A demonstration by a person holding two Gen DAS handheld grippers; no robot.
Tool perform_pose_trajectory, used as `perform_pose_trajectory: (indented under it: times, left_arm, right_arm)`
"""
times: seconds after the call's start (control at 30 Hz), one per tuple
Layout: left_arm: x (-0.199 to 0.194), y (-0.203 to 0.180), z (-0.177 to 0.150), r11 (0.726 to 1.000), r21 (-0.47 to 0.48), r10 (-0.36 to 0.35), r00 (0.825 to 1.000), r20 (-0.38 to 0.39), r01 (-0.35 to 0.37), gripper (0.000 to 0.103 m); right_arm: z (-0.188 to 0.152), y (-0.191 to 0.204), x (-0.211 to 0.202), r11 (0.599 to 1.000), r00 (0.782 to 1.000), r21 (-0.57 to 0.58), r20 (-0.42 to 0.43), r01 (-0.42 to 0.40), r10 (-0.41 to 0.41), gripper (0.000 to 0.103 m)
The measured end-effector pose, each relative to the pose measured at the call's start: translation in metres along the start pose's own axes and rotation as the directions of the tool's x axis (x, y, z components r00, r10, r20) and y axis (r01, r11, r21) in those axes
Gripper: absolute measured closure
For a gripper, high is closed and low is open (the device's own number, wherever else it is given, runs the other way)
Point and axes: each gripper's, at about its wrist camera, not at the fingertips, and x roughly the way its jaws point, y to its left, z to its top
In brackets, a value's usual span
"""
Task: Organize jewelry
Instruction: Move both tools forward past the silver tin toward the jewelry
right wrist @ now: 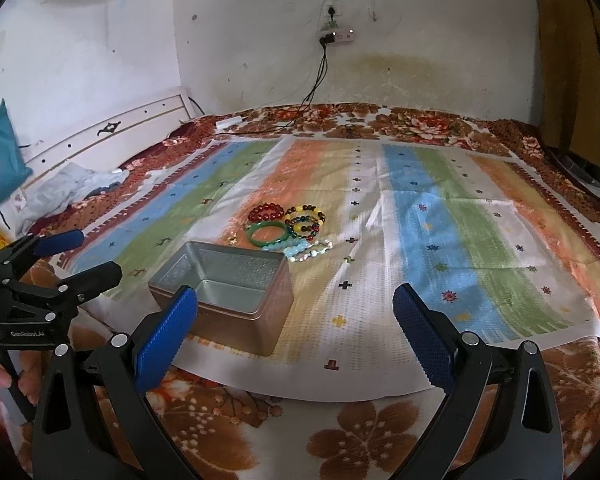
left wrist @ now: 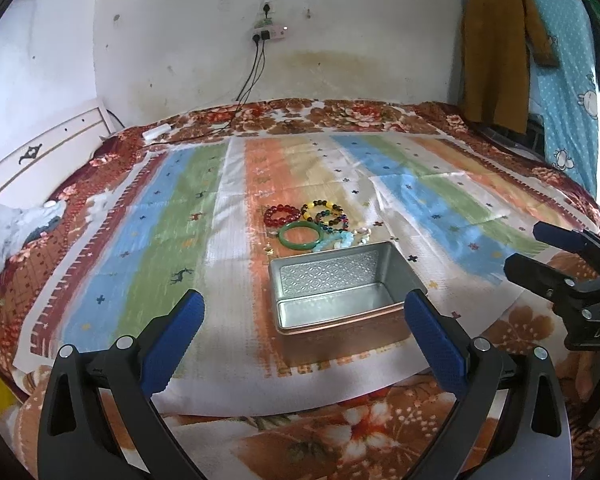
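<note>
Where the striped cloth (left wrist: 180,208) covers the bed (stained wall (left wrist: 340,60) behind), both grippers released, empty.

A striped cloth (left wrist: 180,216) covers the floral blanket (left wrist: 340,432).

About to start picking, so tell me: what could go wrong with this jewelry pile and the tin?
1. The bracelets lie touching and overlapping: the green bangle, the red bead bracelet and the pale blue beads. Grabbing one may drag its neighbours.
2. The metal tin sits loose on a soft striped cloth; a nudge may shift or tip it.
3. The small gold piece beside the tin is easy to miss.
</note>
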Motion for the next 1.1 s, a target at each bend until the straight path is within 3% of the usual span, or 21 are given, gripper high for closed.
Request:
perform_pose_trajectory:
  times: [0.3, 0.6, 0.87, 1.1]
  left_arm:
    - [0.001, -0.005, -0.003, 0.999, 0.023, 0.046, 0.999, -0.019, -0.045, 0.006]
    - [-0.001, -0.004, -0.001, 0.999, 0.011, 0.035, 0.999, -0.023, -0.035, 0.006]
    - [0.0, -0.003, 0.002, 1.0, -0.003, 0.027, 0.999, -0.032, -0.027, 0.006]
    - [0.005, 0.004, 0.008, 0.998, -0.05, 0.025, 0.999, -0.043, -0.028, 0.006]
  right_arm:
    - [0.0, 0.003, 0.001, 1.0, 1.0, -0.016, -0.008, 0.005, -0.005, 0.004]
    - [0.002, -0.001, 0.003, 0.999, 0.999, 0.025, -0.026, -0.024, 0.025, 0.004]
    - [0.003, 0.005, 0.001, 1.0, 1.0, -0.002, -0.014, 0.0, 0.0, 0.004]
    - [0.007, -0.01, 0.006, 0.998, 0.998, 0.068, -0.054, -0.015, 0.018, 0.004]
